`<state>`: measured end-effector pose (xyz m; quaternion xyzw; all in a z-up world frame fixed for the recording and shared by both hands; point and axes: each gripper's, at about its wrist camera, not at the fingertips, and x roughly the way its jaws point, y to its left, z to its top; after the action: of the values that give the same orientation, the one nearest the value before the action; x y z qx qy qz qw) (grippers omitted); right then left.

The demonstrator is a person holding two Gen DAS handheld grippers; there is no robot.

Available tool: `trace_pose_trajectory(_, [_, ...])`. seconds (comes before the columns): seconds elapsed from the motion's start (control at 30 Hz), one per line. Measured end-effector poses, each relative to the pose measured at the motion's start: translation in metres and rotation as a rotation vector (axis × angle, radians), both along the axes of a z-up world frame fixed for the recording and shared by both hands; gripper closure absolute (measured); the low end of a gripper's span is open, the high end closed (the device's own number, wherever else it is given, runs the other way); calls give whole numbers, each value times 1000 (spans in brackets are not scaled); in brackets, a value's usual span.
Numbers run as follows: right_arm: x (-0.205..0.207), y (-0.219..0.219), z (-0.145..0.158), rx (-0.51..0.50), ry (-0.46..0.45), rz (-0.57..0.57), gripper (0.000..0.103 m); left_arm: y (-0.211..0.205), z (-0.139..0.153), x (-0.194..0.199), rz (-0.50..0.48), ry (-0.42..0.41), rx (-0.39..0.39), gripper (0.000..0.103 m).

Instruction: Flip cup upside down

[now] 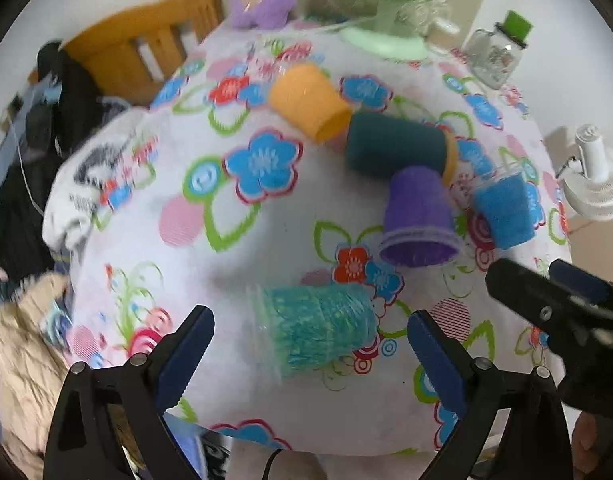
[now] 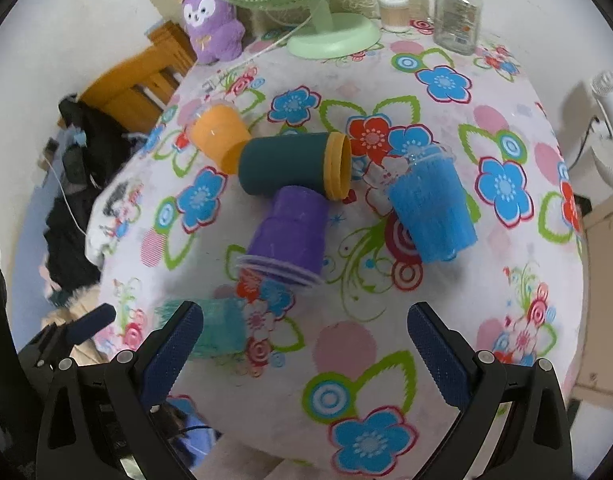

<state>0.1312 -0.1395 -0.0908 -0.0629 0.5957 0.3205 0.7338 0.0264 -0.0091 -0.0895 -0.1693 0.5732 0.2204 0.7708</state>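
Observation:
Several cups lie on their sides on the flowered tablecloth (image 1: 266, 240). A teal ribbed cup (image 1: 318, 330) lies nearest, between the fingers of my open left gripper (image 1: 310, 340), not touched; it also shows in the right wrist view (image 2: 222, 330). A purple cup (image 2: 286, 236), a dark teal cup with an orange rim (image 2: 294, 166), an orange cup (image 2: 220, 136) and a blue ribbed cup (image 2: 432, 208) lie further back. My right gripper (image 2: 306, 340) is open and empty above the cloth in front of the purple cup; it shows at the right in the left wrist view (image 1: 546, 292).
A green fan (image 2: 330, 36), a purple plush toy (image 2: 210, 24), a glass jar with a green lid (image 2: 458, 12) and a small container (image 2: 393, 10) stand at the back. A wooden chair (image 2: 138, 84) is at the left, a white device (image 2: 610, 120) at the right.

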Motion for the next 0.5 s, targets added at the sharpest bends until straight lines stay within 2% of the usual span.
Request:
trace_pose_trajectory(0.07, [-7,-2,7,38,12,-25,0,2,10,1,-39,-17,23,4])
trace_pose_trajectory(0.23, [-24,1,17,41,-32,-101,0,11,20,5,-146,-44,75,4])
trace_pose_trajectory(0.5, [-46,10,12,59,29,-309,0,31,24,7,-336,-49,88,4])
